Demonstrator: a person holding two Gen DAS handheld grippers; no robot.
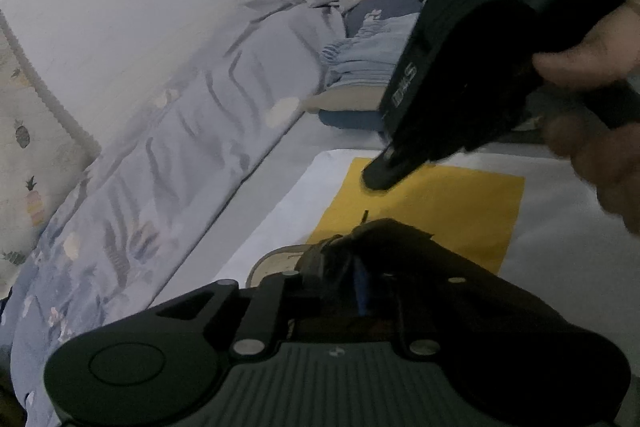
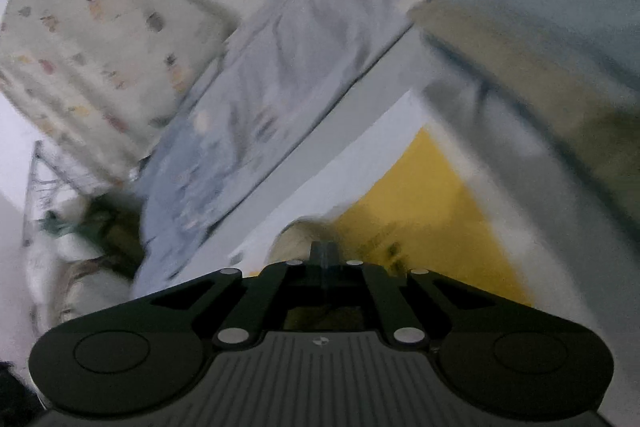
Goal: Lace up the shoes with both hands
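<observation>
Right gripper [image 2: 324, 251] has its two fingers pressed flat together, nothing visible between them, tips over the pale toe of the shoe [image 2: 298, 233]. Seen from the left wrist, it comes in from the upper right, held in a hand [image 1: 592, 59]. Left gripper [image 1: 348, 267] sits low over the shoe [image 1: 280, 259] (whether it grips a lace is too dark to tell). Beneath lies a yellow sheet [image 1: 440, 207] on a white cloth [image 1: 280, 211], beside patterned bedding [image 1: 160, 155].

- Both grippers are built in matte black: left gripper [image 1: 340, 267], right gripper [image 2: 324, 259].
- Silver round screws and ribbed grey housing are seen near each camera.
- White lettering is printed on the right one's side.
</observation>
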